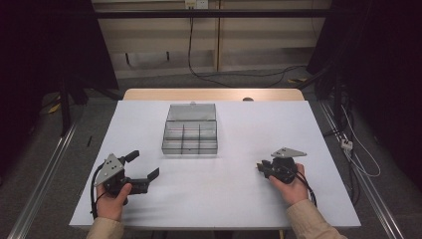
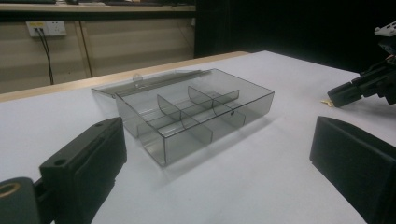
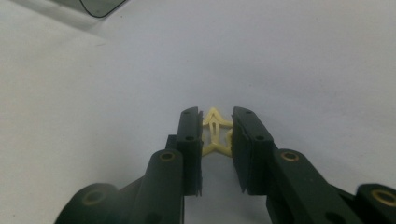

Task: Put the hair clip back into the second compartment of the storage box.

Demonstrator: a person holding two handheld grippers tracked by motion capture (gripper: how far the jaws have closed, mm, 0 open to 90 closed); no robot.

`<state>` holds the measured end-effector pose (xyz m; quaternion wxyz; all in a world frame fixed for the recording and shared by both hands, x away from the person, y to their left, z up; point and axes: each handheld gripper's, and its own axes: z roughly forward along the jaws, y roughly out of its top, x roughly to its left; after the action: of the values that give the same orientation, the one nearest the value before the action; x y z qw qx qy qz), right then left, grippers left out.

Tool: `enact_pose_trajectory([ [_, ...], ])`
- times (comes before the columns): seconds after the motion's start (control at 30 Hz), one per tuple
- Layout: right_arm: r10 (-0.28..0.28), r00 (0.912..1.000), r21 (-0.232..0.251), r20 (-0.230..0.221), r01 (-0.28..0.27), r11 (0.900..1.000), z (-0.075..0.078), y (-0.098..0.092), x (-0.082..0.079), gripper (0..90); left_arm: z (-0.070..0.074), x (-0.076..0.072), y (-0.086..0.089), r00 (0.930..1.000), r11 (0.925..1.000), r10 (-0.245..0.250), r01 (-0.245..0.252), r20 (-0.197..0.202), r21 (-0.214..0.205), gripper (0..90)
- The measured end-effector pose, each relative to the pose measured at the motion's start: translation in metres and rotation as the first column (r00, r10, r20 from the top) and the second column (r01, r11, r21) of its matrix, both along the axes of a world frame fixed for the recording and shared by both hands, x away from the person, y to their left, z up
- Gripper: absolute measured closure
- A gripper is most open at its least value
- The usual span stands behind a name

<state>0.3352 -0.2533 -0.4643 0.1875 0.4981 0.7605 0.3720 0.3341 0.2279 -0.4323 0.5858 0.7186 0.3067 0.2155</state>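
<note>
Between the closed jaws of the right gripper (image 3: 217, 135) sits a small pale-yellow plastic clip (image 3: 215, 133), arrow-tipped and slotted, seemingly just above the white table (image 1: 234, 194), near its right front. That gripper lies low in the person's right hand (image 1: 291, 186), pointing left. The left gripper (image 1: 144, 167) rests with its jaws wide apart, aimed towards the open clear compartment box (image 1: 190, 137).

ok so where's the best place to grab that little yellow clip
Across its flat sides, as the right gripper has it now: the clip is thin, with an arrow-shaped tip and springy legs, so pads on its two broad faces probably hold steadiest. Come in low along the table, leaving the pointed tip sticking out clear of the pads.
</note>
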Motion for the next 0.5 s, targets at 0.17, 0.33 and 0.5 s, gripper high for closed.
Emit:
enact_pose_trajectory([
  [0.17, 0.010, 0.9999, 0.005, 0.002, -0.010, 0.9999, 0.001, -0.001, 0.002, 73.7, -0.001, 0.001, 0.001, 1.0000, 1.0000, 0.000, 0.000, -0.007, 0.000, 3.6],
  [0.33, 0.036, 0.9991, 0.037, 0.020, -0.037, 0.9986, 0.009, 0.002, 0.006, 73.8, -0.001, 0.001, 0.001, 1.0000, 1.0000, 0.002, -0.002, -0.008, -0.006, 3.6],
  [0.5, 0.086, 0.9953, 0.042, 0.043, -0.088, 0.9952, 0.017, 0.015, 0.009, 73.8, -0.002, 0.002, 0.001, 0.9998, 1.0000, 0.001, -0.001, -0.017, -0.003, 3.5],
])
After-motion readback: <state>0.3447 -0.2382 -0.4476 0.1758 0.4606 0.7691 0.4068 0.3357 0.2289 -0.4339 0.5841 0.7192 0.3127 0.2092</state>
